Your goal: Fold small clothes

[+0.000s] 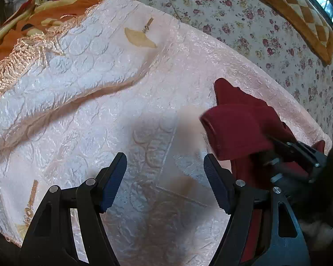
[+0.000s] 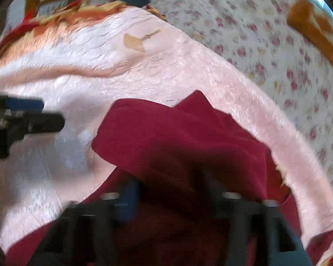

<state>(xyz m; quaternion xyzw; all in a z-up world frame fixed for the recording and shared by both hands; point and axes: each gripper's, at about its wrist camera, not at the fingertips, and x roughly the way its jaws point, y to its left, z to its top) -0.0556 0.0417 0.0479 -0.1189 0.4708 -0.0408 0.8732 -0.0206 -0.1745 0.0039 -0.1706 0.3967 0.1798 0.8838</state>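
Garment: we see a dark red garment (image 1: 239, 130) bunched and partly doubled over itself on the pale pink textured cloth (image 1: 144, 93), toward the right of the left wrist view and filling the lower middle of the right wrist view (image 2: 177, 141).

Left gripper: our left gripper (image 1: 165, 181) hangs over bare pink cloth with its jaws standing wide apart and nothing between them; its right finger (image 1: 217, 186) sits just beside the red fabric's lower fold. From the right wrist view it shows at the left edge (image 2: 31, 115), apart from the garment.

Right gripper: our right gripper (image 2: 173, 201) is low in its own blurred view, with red fabric draped over and between the fingers. From the left wrist view it comes in from the right (image 1: 284, 148), and its tips are sunk into a fold of the garment, jaws narrowed on the cloth, so we read it as gripping the fabric.

Bedding: the pink cloth has a long ridge running across it and a fringe (image 1: 22, 51) at its far left edge. Beyond it lies a floral sheet (image 1: 244, 22).

Other items: an orange and yellow blanket (image 1: 40, 13) lies past the fringe, and an orange checkered cushion (image 1: 299, 13) rests on the floral sheet at upper right.
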